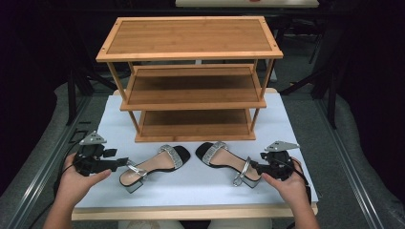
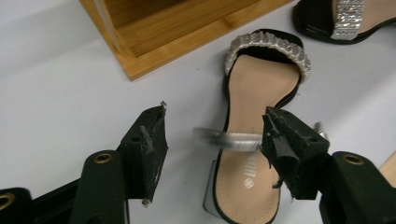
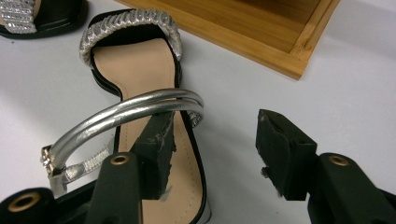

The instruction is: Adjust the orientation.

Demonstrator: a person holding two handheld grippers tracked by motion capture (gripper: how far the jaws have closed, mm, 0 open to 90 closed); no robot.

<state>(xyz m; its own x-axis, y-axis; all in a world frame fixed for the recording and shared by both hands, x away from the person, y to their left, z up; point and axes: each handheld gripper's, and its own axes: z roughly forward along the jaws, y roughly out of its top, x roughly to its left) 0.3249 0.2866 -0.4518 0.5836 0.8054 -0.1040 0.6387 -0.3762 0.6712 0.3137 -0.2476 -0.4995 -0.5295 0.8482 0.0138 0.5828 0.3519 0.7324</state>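
Here, 2 sandals lie heel-toward-you on the worktop (image 1: 200, 191), toes pointing at the shelf rack (image 1: 191, 76). Your left fingers (image 2: 212, 140) stand apart around the left sandal (image 1: 154, 164) ankle strap; your right fingers (image 3: 217, 140) stand apart, 1 hooked under the right sandal (image 1: 228, 163) strap.

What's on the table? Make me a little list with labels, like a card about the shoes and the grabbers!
table: white top
shelf: wooden rack, three levels, nothing on them
left shoe: black sandal, sparkly toe band, silver ankle strap, flat on the table
right shoe: matching sandal, also flat on the table
left grabber: left gripper, jaws open on either side of the left sandal's ankle strap
right grabber: right gripper, jaws open, one jaw inside the right sandal's strap loop, the other outside
shoes on shelf: none yet
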